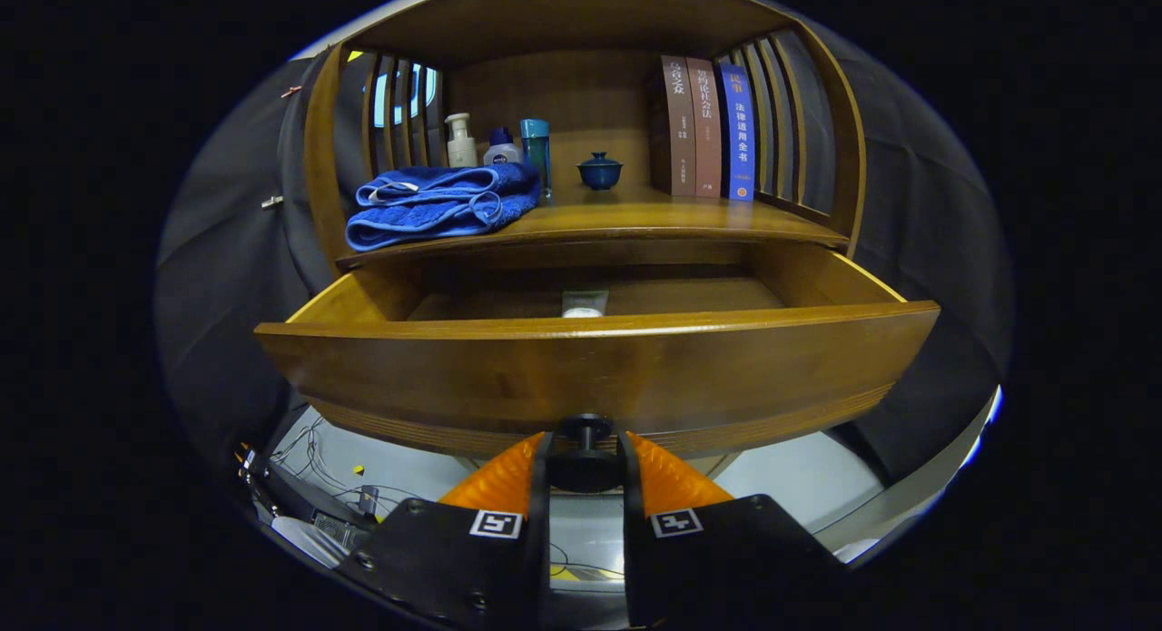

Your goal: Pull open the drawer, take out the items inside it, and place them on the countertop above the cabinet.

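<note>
The wooden drawer (599,368) stands pulled out from the cabinet, its front panel just ahead of my fingers. My gripper (585,454) is shut on the drawer's dark round knob (585,428), one finger on each side of it. Inside the drawer, near the middle, lies a pale tube-like item (583,302), partly hidden by the drawer front. Above the drawer runs the wooden countertop (635,218).
On the countertop lie a folded blue towel (440,204), a few bottles (495,145), a small blue lidded cup (599,170) and three upright books (708,127). Slatted wooden side walls close both ends. Cables and equipment lie on the floor below.
</note>
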`<state>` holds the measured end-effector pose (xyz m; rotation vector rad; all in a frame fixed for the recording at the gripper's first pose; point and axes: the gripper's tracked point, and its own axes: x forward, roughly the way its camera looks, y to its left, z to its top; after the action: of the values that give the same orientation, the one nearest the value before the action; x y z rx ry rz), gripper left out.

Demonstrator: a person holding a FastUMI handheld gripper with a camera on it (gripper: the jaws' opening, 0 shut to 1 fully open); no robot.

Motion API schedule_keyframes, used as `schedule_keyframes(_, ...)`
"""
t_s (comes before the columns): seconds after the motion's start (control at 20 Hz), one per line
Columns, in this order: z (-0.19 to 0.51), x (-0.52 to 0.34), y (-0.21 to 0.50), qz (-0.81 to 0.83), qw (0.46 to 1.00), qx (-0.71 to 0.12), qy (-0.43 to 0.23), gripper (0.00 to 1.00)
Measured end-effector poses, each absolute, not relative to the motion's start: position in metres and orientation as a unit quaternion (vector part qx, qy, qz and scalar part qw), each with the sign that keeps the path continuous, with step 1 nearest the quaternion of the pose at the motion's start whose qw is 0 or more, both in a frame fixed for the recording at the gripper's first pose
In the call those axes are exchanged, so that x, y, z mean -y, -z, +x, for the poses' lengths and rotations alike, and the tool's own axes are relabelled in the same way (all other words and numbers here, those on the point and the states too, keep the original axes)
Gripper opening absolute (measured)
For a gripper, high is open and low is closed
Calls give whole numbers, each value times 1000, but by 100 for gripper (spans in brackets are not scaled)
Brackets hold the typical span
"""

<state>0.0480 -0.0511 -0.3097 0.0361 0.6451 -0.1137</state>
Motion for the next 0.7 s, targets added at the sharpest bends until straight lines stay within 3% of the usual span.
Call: schedule_keyframes(0.7,-17,43,314,36,931,-359,50,36)
